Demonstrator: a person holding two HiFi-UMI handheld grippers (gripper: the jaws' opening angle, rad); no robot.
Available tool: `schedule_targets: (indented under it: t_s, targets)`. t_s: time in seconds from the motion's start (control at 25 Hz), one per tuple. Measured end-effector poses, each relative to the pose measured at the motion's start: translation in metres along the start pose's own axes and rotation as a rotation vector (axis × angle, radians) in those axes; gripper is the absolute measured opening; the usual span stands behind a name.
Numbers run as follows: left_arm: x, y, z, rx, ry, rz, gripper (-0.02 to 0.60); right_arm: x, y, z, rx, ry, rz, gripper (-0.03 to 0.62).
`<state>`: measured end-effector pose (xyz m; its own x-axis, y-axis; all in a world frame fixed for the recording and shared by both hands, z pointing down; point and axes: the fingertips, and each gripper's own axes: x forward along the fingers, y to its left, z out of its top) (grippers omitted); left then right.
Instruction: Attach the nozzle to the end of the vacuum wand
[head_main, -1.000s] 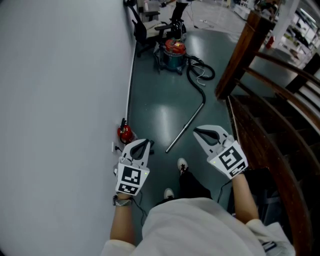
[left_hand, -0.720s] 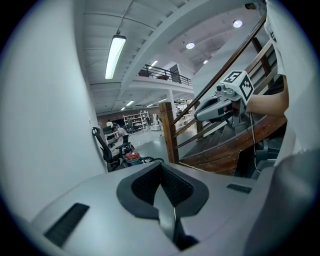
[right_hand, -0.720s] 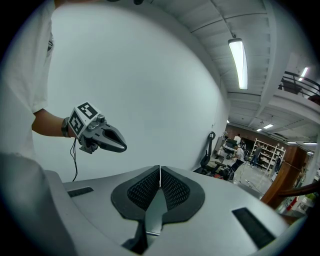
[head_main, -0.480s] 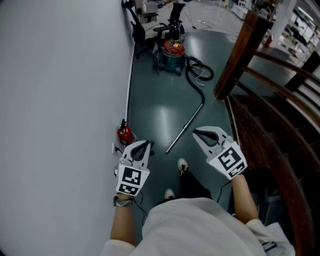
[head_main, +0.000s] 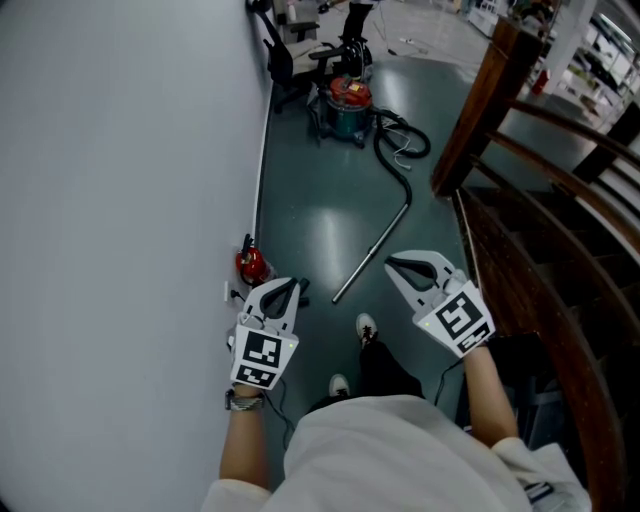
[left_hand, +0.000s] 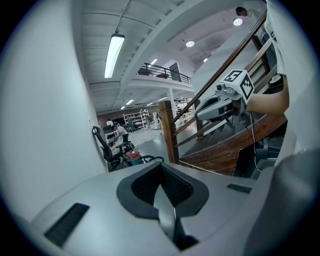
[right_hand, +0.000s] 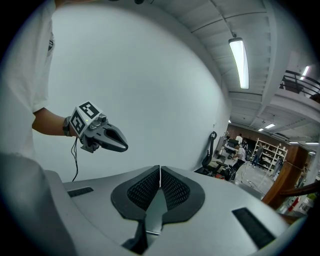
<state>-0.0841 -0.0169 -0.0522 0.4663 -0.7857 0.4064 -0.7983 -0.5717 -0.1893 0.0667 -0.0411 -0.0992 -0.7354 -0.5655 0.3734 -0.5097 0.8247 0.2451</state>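
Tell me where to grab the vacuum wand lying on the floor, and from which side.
Take the wand on its straight metal tube, just back from the free end near the person's shoe, from above, jaws across it. It lies flat on the floor, so only its top is open; the far end curves into the hose.

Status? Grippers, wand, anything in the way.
Both shut, empty: left gripper, right gripper. Vacuum wand lies on floor ahead, untouched; nozzle not seen. Small red object by wall near left gripper.

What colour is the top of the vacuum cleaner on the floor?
Red, over a dark teal body. The vacuum cleaner shows best in the head view.
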Motion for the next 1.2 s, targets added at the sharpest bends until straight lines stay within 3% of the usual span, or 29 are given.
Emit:
schedule_targets:
  t_s: [0.88, 1.2]
  targets:
    - [0.027, -0.004, -0.015, -0.034, 0.048, 0.018, 0.0, 0.016, -0.024, -0.035, 0.055, 0.011, 0.001, 0.03]
    - [0.045, 0.007, -0.033, -0.059, 0.067, 0.039, 0.0, 0.044, -0.026, -0.058, 0.065, 0.021, 0.048, 0.03]
